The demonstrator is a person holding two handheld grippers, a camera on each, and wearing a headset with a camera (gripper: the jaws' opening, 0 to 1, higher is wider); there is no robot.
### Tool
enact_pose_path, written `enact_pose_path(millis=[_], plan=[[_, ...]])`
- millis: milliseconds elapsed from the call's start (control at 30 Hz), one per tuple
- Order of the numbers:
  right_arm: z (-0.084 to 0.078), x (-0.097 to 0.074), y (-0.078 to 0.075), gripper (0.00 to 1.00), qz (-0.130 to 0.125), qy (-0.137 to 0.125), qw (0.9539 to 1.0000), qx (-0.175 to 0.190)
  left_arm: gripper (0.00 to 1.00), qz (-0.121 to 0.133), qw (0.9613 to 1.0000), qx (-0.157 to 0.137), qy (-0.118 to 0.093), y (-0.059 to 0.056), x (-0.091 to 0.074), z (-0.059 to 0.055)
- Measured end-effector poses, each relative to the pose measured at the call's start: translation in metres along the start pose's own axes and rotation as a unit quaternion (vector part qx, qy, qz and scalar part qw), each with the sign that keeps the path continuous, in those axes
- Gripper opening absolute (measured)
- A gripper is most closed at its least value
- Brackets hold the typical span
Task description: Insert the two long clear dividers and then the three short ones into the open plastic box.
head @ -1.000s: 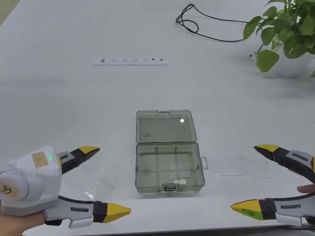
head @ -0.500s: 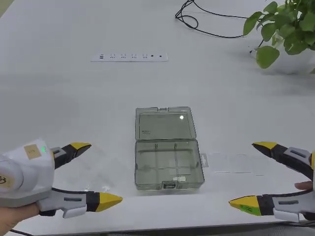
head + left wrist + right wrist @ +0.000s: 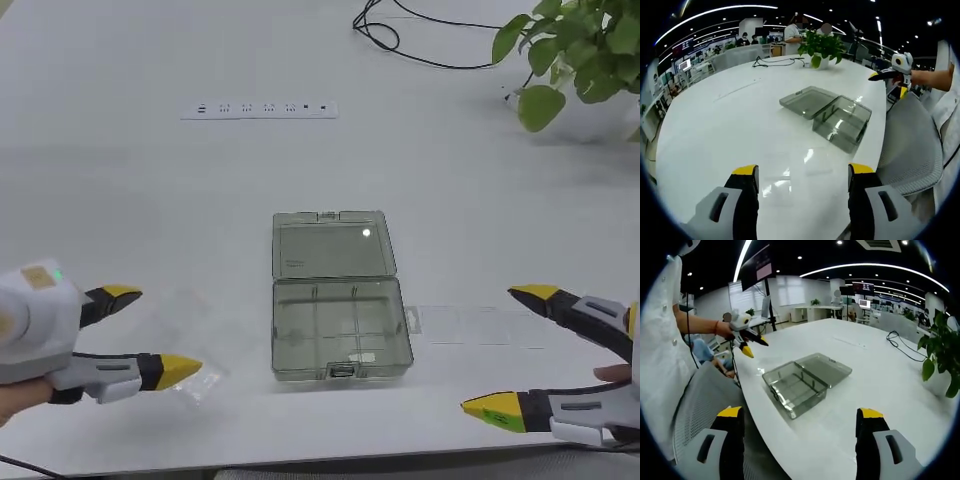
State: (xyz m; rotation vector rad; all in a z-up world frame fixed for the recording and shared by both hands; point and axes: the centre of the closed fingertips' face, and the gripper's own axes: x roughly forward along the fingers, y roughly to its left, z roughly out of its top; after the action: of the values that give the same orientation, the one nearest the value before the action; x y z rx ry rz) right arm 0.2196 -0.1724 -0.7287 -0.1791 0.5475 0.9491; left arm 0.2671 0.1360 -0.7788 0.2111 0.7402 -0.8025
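1. Smoky translucent plastic box (image 3: 341,343), rectangular, sits open on the white table (image 3: 120,200). Its flat lid (image 3: 332,248) is folded back toward 12 o'clock.
2. Clear dividers (image 3: 478,327), thin flat strips, lie at the box's 3 o'clock, long axis 9-to-3.
3. My left tongs (image 3: 155,331) and right tongs (image 3: 510,352) gape wide, empty.
4. The left tongs stand farther toward 9 o'clock from the box than a second ago.

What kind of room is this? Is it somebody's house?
Most likely a big open office, not a house. A long white table carries a power strip and a potted plant, a mesh chair stands beside it, and more desks with screens sit farther back under strip lights.
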Motion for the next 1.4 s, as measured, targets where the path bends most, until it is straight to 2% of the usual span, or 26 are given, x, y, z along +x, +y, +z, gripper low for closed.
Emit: enact_pose_path(millis=[100,133,233,333,467,700,867,1033,1267,1333,1400], plan=[[0.0,0.0,0.0,0.93,-0.001,-0.002,1.0,0.001,0.67,0.008,0.9998,-0.002,0.018,0.007,0.003,-0.007],[0.0,0.0,0.0,0.93,-0.001,-0.002,1.0,0.002,0.67,0.009,0.9998,-0.003,0.019,0.008,0.004,-0.008],[0.0,0.0,0.001,0.92,-0.001,-0.002,1.0,0.003,0.64,0.016,0.9989,-0.007,0.043,0.013,0.007,-0.016],[-0.001,0.0,0.001,0.92,-0.001,-0.001,1.0,0.003,0.62,0.021,0.998,-0.014,0.057,0.017,0.011,-0.022],[-0.001,0.001,0.003,0.92,0.0,-0.002,1.0,0.005,0.55,0.036,0.9941,-0.021,0.1,0.025,0.014,-0.037],[-0.002,0.002,0.004,0.92,0.001,-0.002,1.0,0.007,0.5,0.048,0.9904,-0.035,0.125,0.032,0.021,-0.045],[-0.001,0.003,0.004,0.92,0.003,-0.003,1.0,0.008,0.48,0.05,0.9877,-0.04,0.143,0.031,0.025,-0.051],[0.0,0.004,0.005,0.92,0.003,-0.007,0.9999,0.009,0.44,0.057,0.9844,-0.033,0.163,0.033,0.028,-0.058],[-0.001,0.004,0.003,0.91,0.005,-0.008,0.9999,0.011,0.38,0.075,0.9818,-0.026,0.173,0.037,0.029,-0.059],[-0.001,0.005,0.004,0.91,0.005,-0.007,0.9999,0.01,0.38,0.076,0.981,-0.016,0.177,0.036,0.029,-0.059],[-0.001,0.006,0.004,0.91,0.005,-0.008,0.9999,0.01,0.37,0.077,0.9804,-0.021,0.18,0.035,0.029,-0.059]])
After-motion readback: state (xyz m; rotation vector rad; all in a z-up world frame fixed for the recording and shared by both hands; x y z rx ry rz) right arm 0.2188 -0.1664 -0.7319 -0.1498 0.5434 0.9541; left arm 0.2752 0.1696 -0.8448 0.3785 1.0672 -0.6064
